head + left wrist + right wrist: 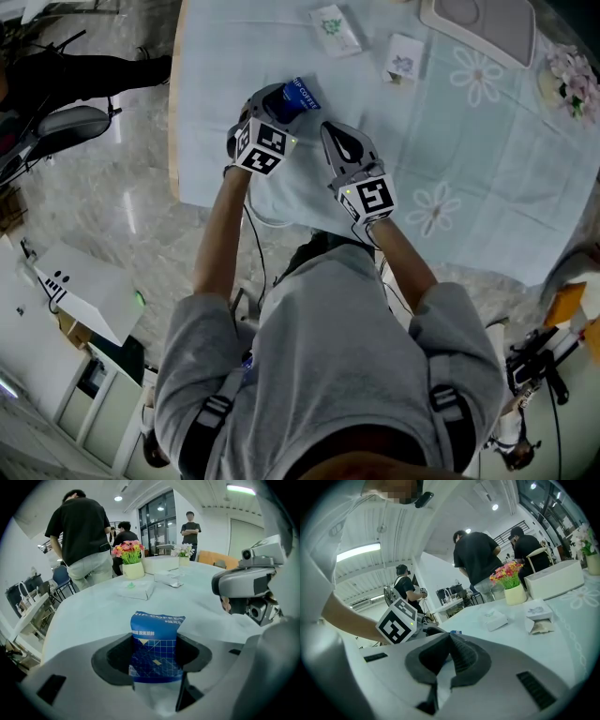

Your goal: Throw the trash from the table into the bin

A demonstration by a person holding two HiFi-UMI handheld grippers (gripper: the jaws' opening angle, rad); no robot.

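Note:
A blue drip-coffee packet (pixel 157 630) stands upright between the jaws of my left gripper (pixel 154 660), and both pads press on its sides. In the head view the left gripper (pixel 281 105) points down at the near left part of the table, with the packet (pixel 303 94) sticking out past its tips. My right gripper (pixel 339 142) hovers just to the right of it, shut. Nothing shows between the closed pads of the right gripper (pixel 449 654). No bin shows in any view.
The table with a pale floral cloth (pixel 487 169) holds two small tissue packs (pixel 336 28) (pixel 403 56), a white tray (pixel 483 23) and flowers (pixel 572 75) at its far side. Its left edge (pixel 176 141) drops to a marble floor. People (pixel 82 541) stand beyond the table.

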